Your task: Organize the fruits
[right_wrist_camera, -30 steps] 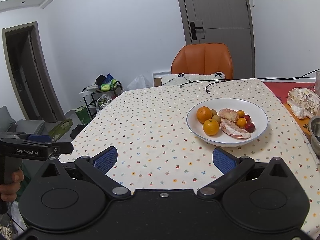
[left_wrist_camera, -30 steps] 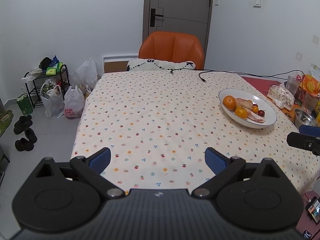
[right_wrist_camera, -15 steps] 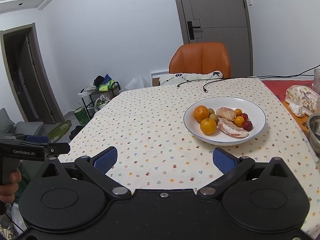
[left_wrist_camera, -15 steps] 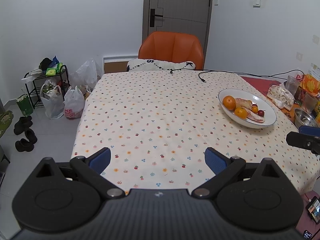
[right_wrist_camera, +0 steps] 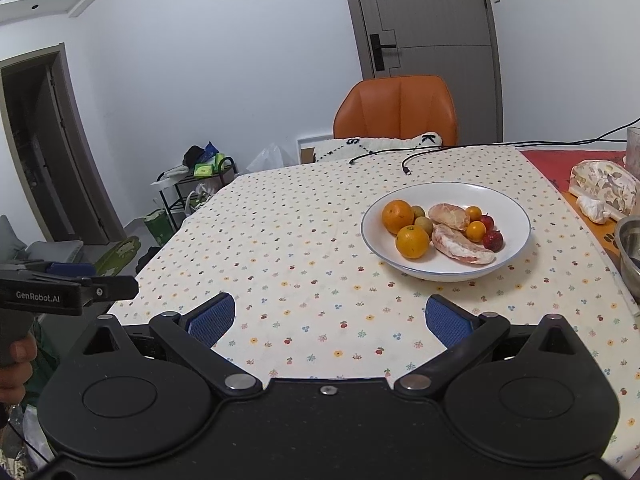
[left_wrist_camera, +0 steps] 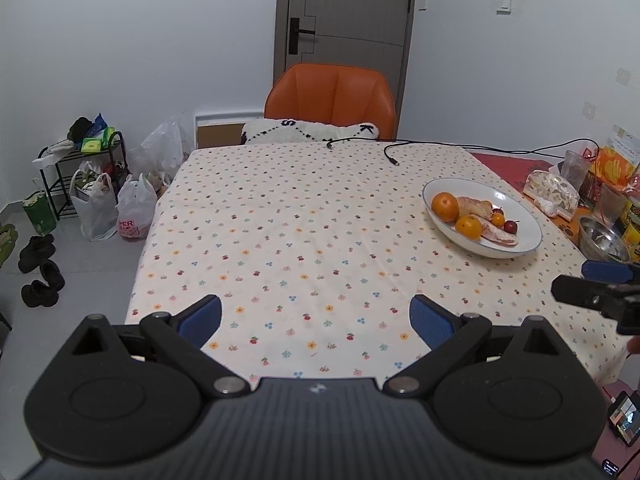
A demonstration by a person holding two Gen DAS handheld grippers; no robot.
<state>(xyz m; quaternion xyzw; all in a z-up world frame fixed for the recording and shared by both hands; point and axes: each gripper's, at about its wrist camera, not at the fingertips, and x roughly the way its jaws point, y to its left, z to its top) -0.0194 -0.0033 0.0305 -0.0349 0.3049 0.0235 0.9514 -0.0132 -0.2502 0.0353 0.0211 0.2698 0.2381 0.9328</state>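
In the left wrist view, the left gripper (left_wrist_camera: 316,316) hung level above the near edge of the table (left_wrist_camera: 280,220), its blue-padded fingers (left_wrist_camera: 200,318) spread wide with nothing between them. The white bowl (left_wrist_camera: 524,220) of fruit sat well to the right on the flowered cloth, its long axis running from near right to far left, with two oranges (left_wrist_camera: 445,206) on its left side and a pale peeled segment (left_wrist_camera: 498,236) lying lengthwise along it. The right gripper (left_wrist_camera: 596,286) showed at the right edge, pointing leftward. In the right wrist view, the right gripper (right_wrist_camera: 330,320) also stood wide open and empty, aimed across the table toward the orange chair (right_wrist_camera: 396,110). The bowl (right_wrist_camera: 516,208) lay ahead and slightly right, holding oranges (right_wrist_camera: 412,241), two small green fruits (right_wrist_camera: 424,224), two peeled segments (right_wrist_camera: 460,247) angled from near right to far left, small yellow (right_wrist_camera: 476,230) and red fruits (right_wrist_camera: 493,240). The left gripper (right_wrist_camera: 96,286) pointed rightward at the left edge, a hand (right_wrist_camera: 16,364) around its grip.
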